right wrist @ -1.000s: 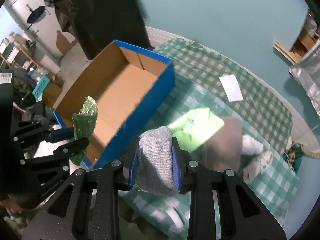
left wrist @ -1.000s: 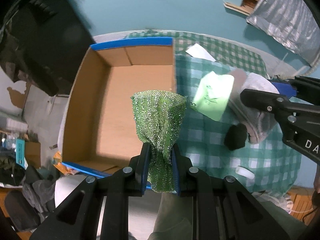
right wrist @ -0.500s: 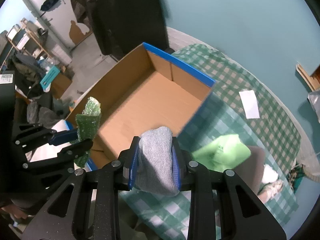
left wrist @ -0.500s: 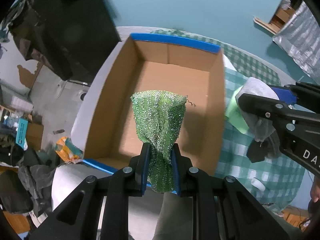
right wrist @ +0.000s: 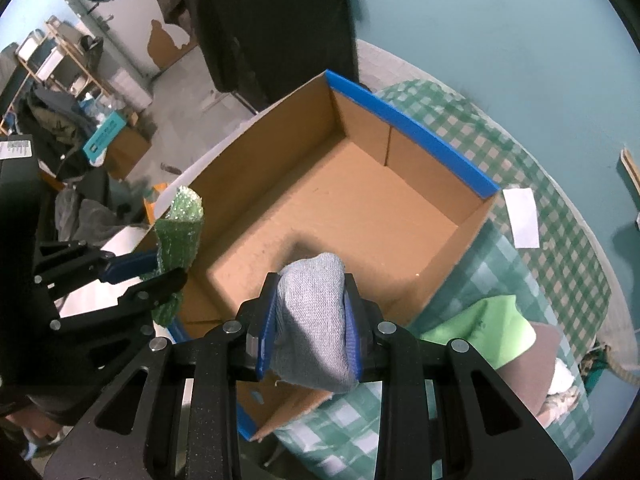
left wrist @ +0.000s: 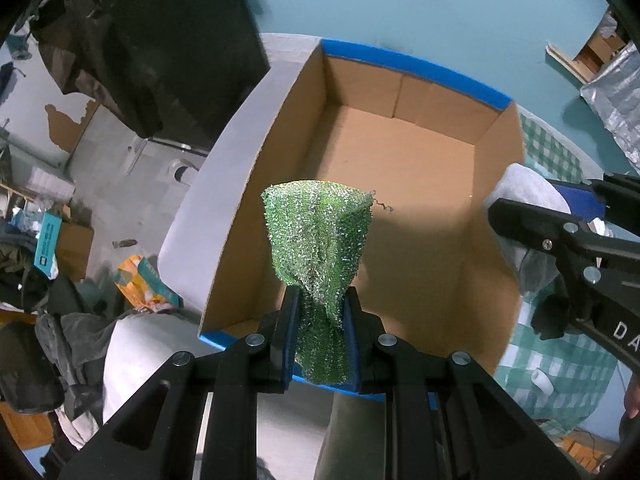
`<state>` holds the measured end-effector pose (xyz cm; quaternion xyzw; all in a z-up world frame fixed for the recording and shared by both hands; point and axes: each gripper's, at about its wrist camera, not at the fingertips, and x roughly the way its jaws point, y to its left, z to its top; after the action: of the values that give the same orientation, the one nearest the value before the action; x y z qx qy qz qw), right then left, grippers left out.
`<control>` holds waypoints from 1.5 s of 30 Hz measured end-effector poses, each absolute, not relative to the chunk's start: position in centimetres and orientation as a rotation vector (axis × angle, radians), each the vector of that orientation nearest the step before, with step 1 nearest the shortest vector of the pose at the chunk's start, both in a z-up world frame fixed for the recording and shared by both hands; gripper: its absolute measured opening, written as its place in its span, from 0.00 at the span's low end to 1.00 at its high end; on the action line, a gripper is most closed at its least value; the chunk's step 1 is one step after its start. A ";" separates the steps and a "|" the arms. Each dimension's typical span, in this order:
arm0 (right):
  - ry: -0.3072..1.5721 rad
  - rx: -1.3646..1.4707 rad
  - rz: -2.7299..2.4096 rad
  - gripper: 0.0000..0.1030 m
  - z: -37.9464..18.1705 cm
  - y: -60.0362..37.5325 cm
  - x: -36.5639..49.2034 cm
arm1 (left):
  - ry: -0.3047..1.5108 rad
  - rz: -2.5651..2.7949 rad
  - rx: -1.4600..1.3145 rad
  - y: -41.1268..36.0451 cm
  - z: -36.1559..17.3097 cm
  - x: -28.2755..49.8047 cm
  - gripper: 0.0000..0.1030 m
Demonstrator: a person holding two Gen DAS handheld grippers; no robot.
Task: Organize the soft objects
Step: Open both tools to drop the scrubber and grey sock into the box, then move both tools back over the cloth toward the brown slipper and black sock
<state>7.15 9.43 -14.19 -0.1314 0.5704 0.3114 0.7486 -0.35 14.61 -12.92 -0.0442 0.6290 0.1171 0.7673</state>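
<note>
My left gripper [left wrist: 319,312] is shut on a glittery green scouring cloth [left wrist: 320,236], which hangs over the near left part of an open cardboard box [left wrist: 404,160] with blue outer walls. My right gripper [right wrist: 310,320] is shut on a grey knitted cloth [right wrist: 310,312] above the box's [right wrist: 340,200] near edge. The box's brown floor is bare. In the right wrist view the left gripper [right wrist: 160,272] with the green cloth [right wrist: 178,220] shows at the left. The left wrist view shows the right gripper [left wrist: 540,216] and its grey cloth [left wrist: 524,188] at the right.
The box stands on a green checked tablecloth [right wrist: 560,240]. On the cloth lie a light green cloth [right wrist: 488,328], a brown cloth [right wrist: 540,364], a white paper [right wrist: 520,216] and a dark lump [left wrist: 550,316]. A cluttered floor [left wrist: 52,240] lies to the left, beyond the table.
Both grippers have carried their cloths leftward from over the tablecloth to over the open box. The box now fills the middle of both views. Both grips are unchanged.
</note>
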 end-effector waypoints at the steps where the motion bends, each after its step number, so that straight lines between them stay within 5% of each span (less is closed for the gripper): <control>1: 1.251 -0.288 0.681 0.27 -14.4 9.7 7.2 | 1.370 0.256 -0.097 14.8 -13.1 -0.3 0.20; 7: 1.280 -0.282 0.668 0.27 -15.6 10.6 7.6 | 1.369 0.268 -0.089 15.5 -14.0 0.0 0.25; 11: 1.289 -0.263 0.658 0.32 -15.9 10.5 7.9 | 1.380 0.274 -0.083 15.7 -14.6 0.0 0.45; 13: 1.284 -0.249 0.648 0.41 -15.8 10.3 7.9 | 1.371 0.265 -0.079 15.7 -14.5 -0.1 0.58; 16: 1.274 -0.228 0.632 0.65 -15.5 9.7 8.0 | 1.350 0.266 -0.048 15.6 -14.0 -0.3 0.62; 18: 1.259 -0.229 0.618 0.65 -15.2 9.4 8.1 | 1.346 0.266 -0.037 15.5 -13.8 -0.3 0.65; 45: 1.230 -0.181 0.501 0.73 -12.8 -0.3 6.8 | 1.293 0.167 -0.001 8.7 -10.4 -0.7 0.72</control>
<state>6.81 -0.31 -12.80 -0.0839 0.5701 0.2322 0.7836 -0.73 8.72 -10.41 -0.0003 0.6015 0.0777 0.7951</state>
